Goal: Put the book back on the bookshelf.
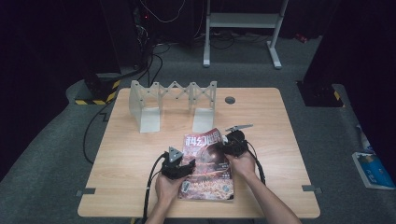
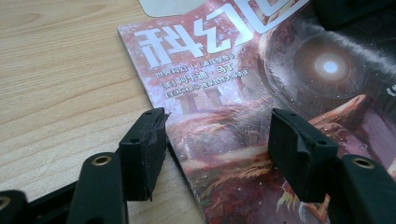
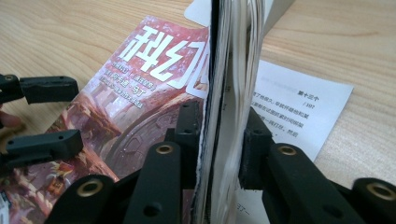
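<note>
Magazine (image 1: 208, 168) flat on bench (image 1: 135, 158), near front edge at six o'clock. Left gripper (image 2: 212, 140) resting at magazine's nine o'clock edge, jaws apart, gripping nothing. Right gripper (image 3: 219, 140) at three o'clock, jaws clamped on a raised sheaf of pages (inner page exposed beneath). Opening begun; rack (image 1: 173, 105) at twelve o'clock waiting.

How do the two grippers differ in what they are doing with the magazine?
The right gripper is clamped on the raised edge of the magazine, a sheaf of pages between its jaws. The left gripper stands open, one jaw over the cover and the other by its edge, over the table, with nothing pinched. The right one sits nearer the magazine's top, the left one lower down by its left edge. Both are black, two-jawed and hand-held.
</note>
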Available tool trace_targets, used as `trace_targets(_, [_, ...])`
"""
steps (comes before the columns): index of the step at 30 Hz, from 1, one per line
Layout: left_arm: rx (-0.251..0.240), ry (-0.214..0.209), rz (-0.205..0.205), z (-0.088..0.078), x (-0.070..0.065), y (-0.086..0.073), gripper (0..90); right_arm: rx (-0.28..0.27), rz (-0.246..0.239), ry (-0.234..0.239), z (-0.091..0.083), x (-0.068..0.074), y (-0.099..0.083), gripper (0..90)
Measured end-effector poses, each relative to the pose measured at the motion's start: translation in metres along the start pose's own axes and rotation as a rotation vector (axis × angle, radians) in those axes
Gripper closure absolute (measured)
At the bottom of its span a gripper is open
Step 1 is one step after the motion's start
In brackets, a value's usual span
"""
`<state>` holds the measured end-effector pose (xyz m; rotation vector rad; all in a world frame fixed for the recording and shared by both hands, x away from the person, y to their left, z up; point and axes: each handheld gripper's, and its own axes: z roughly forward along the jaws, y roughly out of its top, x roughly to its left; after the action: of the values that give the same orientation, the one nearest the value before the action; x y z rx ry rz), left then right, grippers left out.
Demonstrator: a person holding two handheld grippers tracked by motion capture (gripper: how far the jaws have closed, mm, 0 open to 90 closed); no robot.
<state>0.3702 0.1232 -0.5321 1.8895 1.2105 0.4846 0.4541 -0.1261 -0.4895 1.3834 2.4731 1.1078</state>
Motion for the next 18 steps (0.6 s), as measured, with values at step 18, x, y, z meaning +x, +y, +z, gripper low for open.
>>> trace_targets(18, [0.051,-0.062,-0.076,0.003,0.014,0.012,33.3,-0.053,-0.056,0.032,-0.011,0.004,-0.005,82.6])
